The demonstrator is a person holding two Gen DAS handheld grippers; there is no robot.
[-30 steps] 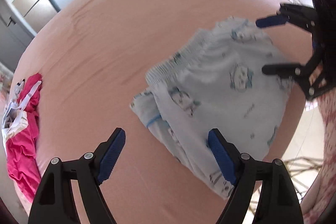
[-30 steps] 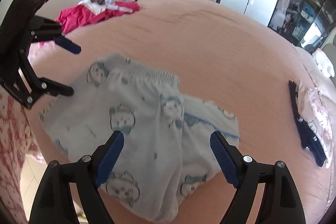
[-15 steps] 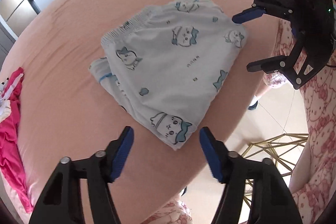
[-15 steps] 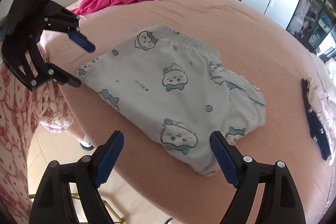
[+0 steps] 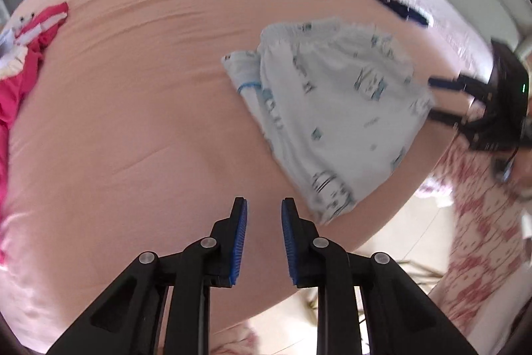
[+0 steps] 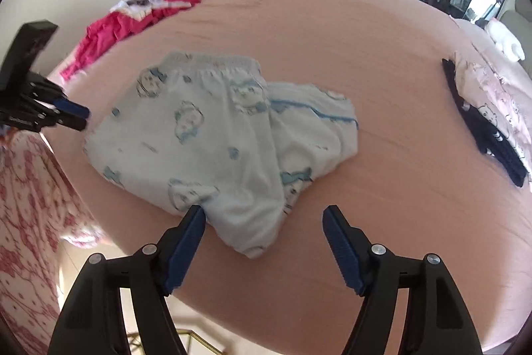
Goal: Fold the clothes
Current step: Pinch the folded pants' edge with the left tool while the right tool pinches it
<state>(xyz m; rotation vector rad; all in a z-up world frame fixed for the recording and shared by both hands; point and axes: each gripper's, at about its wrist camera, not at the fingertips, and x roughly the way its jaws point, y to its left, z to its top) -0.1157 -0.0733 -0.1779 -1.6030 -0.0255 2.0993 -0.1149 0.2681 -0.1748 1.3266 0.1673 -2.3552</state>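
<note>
On the pink bed (image 6: 365,32) the folded shorts (image 6: 212,135) lie released, left gripper (image 5: 264,232) just narrowed on nothing, right gripper (image 6: 264,235) closing empty astride their corner; next, probably, another pinch.

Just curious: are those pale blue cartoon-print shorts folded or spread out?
Folded: the pale blue cartoon-print shorts lie doubled on the pink bedsheet, one layer overlapping another.

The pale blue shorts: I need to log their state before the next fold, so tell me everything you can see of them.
The shorts are pale blue, soft-looking cloth printed with small cartoon faces, with a gathered elastic waistband at the far edge. They lie folded over on the pink bed near its edge; a second layer with a blue seam line sticks out at one side. The right tongs stand open around the near corner, one pad at the fabric's edge. The left tongs hold nothing.
</note>
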